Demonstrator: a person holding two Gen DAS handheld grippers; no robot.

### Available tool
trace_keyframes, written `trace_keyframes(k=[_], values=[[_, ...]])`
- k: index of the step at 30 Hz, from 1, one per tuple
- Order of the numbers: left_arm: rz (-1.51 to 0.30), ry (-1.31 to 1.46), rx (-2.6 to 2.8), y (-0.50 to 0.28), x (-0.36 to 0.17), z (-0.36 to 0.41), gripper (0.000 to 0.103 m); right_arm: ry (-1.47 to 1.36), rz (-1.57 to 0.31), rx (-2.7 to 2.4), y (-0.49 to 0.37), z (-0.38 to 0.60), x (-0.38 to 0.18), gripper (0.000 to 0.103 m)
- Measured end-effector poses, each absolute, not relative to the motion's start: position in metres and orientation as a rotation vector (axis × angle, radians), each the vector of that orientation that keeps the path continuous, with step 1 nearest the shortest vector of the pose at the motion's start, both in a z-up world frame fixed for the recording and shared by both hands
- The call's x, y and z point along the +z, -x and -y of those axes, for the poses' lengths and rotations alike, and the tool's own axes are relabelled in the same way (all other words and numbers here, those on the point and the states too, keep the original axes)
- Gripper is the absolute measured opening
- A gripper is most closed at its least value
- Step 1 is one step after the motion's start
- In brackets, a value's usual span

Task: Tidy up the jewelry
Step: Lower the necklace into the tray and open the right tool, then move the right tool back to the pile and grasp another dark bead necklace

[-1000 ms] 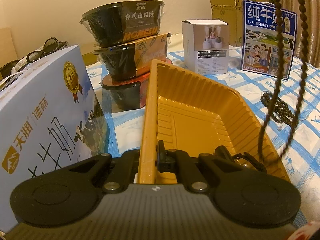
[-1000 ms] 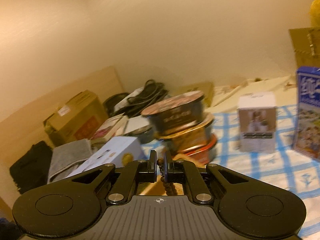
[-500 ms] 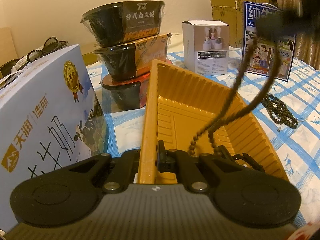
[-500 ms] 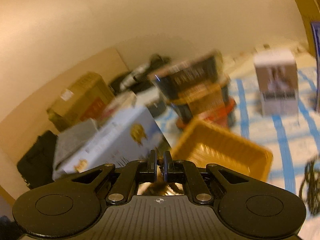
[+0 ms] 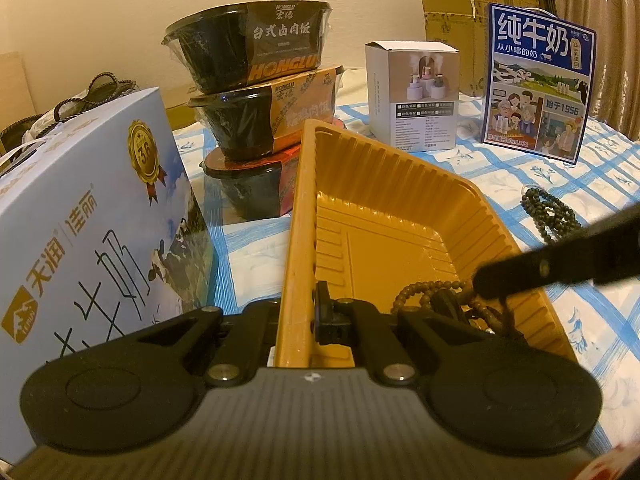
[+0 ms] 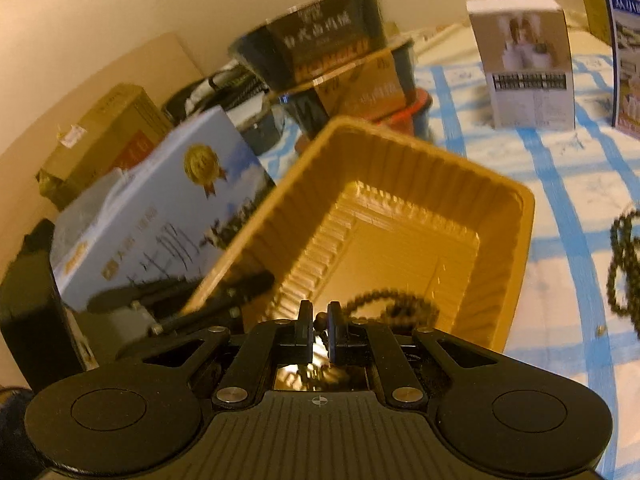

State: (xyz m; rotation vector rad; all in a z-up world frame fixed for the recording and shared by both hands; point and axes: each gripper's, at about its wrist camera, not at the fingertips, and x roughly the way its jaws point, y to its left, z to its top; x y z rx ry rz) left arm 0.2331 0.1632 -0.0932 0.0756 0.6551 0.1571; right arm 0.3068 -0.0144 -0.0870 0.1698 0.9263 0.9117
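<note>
A yellow plastic tray (image 5: 400,184) stands on the checked tablecloth. My left gripper (image 5: 298,320) is shut on its near left wall. My right gripper (image 6: 320,320) is low over the tray's near end, shut on a string of brown beads (image 6: 384,300). In the left wrist view the right gripper (image 5: 482,282) reaches in from the right, and the brown beads (image 5: 428,292) lie coiled on the tray floor beneath it. A dark bead bracelet (image 5: 548,216) rests on the cloth to the right of the tray (image 6: 516,240), with the same bracelet (image 6: 622,264) at the right edge of the right wrist view.
A stack of three black food bowls (image 5: 248,52) stands just behind the tray. A large pale blue milk carton box (image 5: 92,216) lies close on its left. A small white box (image 5: 412,92), a blue milk box (image 5: 536,80) and a cardboard box (image 5: 452,12) stand at the back right.
My right gripper came down from high above with the brown beads, which hung to the right of the tray and now pile inside it. The left gripper and tray stayed put.
</note>
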Motion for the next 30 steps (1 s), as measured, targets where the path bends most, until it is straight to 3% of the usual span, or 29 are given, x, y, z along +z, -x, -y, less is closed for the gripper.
trace_keyframes(k=[2, 5, 6, 30], values=[[-0.656, -0.073, 0.157, -0.233, -0.093, -0.163, 0.003, -0.16, -0.923, 0.9, -0.302, 0.017, -0.088, 0.015], [-0.656, -0.075, 0.158, -0.233, -0.093, -0.164, 0.003, -0.163, -0.903, 0.876, -0.295, 0.028, -0.089, 0.047], [-0.657, -0.074, 0.158, -0.233, -0.093, -0.164, 0.003, -0.175, -0.894, 0.873, -0.292, 0.034, -0.09, 0.05], [-0.659, -0.08, 0.161, -0.234, -0.093, -0.162, 0.003, -0.173, -0.884, 0.423, -0.289, 0.175, -0.126, 0.051]])
